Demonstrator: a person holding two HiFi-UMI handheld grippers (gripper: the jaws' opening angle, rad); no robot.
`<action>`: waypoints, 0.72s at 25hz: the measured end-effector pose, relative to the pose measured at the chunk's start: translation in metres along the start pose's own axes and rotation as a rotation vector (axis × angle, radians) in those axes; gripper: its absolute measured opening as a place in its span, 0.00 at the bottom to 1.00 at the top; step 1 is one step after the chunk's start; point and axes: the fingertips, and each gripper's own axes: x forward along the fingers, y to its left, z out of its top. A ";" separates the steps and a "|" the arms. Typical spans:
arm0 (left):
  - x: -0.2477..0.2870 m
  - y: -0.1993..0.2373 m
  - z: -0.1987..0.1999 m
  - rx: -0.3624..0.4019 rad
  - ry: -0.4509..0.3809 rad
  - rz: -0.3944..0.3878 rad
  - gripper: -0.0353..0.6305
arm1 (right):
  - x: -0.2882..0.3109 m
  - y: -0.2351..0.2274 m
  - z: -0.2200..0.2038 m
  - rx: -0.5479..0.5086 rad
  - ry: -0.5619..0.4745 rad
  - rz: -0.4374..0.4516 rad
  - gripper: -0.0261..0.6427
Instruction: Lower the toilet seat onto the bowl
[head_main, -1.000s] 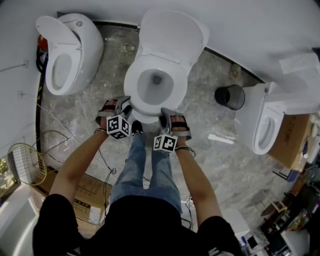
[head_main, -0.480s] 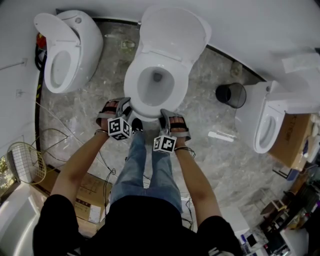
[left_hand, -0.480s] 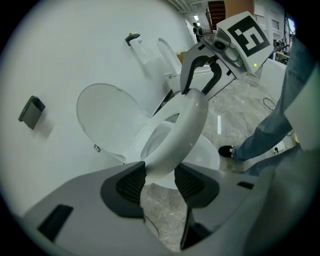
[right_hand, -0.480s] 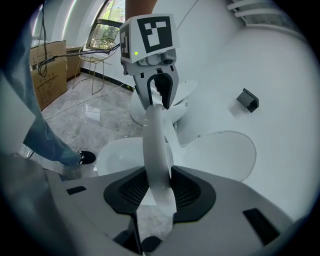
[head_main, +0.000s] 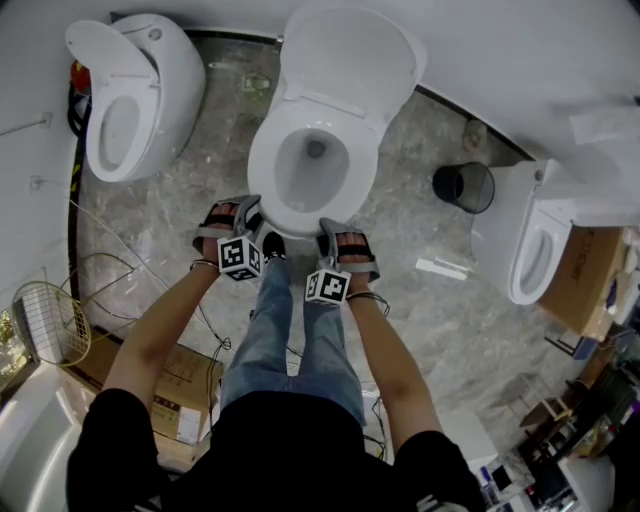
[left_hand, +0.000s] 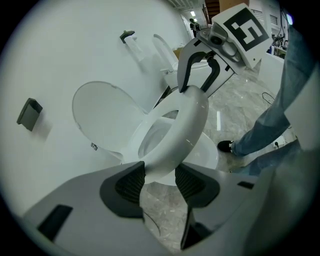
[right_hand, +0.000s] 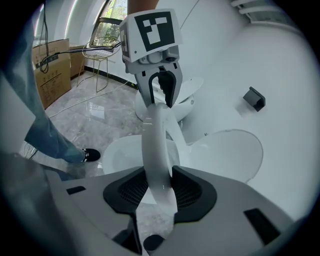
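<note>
The white toilet stands at the top middle, its lid (head_main: 350, 60) raised against the wall. Its seat (head_main: 290, 220) hangs tilted a little above the bowl (left_hand: 207, 150). My left gripper (head_main: 247, 216) is shut on the seat's front rim at the left, and my right gripper (head_main: 328, 234) is shut on it at the right. In the left gripper view the seat (left_hand: 185, 125) runs from my left gripper (left_hand: 159, 181) to the right gripper (left_hand: 197, 82). In the right gripper view the seat (right_hand: 156, 145) sits pinched in my right gripper (right_hand: 159, 187), with the left gripper (right_hand: 161, 92) beyond.
A second toilet (head_main: 130, 95) stands at the left and a third (head_main: 535, 255) at the right, with a black bin (head_main: 463, 188) between. The person's legs and shoe (head_main: 273, 250) are right before the bowl. A wire rack (head_main: 50, 325), cables and cardboard boxes (head_main: 175, 405) lie at the left.
Both grippers have sunk a little with the seat's front rim, which is now closer to the bowl. The lid has stayed up.
</note>
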 end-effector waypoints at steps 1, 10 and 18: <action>0.001 -0.001 -0.001 0.003 0.002 0.001 0.34 | 0.001 0.002 0.000 -0.003 0.001 0.003 0.27; 0.008 -0.014 -0.008 0.031 0.038 0.001 0.35 | 0.008 0.018 -0.003 -0.020 0.003 0.029 0.28; 0.002 -0.022 -0.028 -0.204 0.055 -0.023 0.42 | -0.002 0.021 -0.013 0.107 -0.010 0.040 0.35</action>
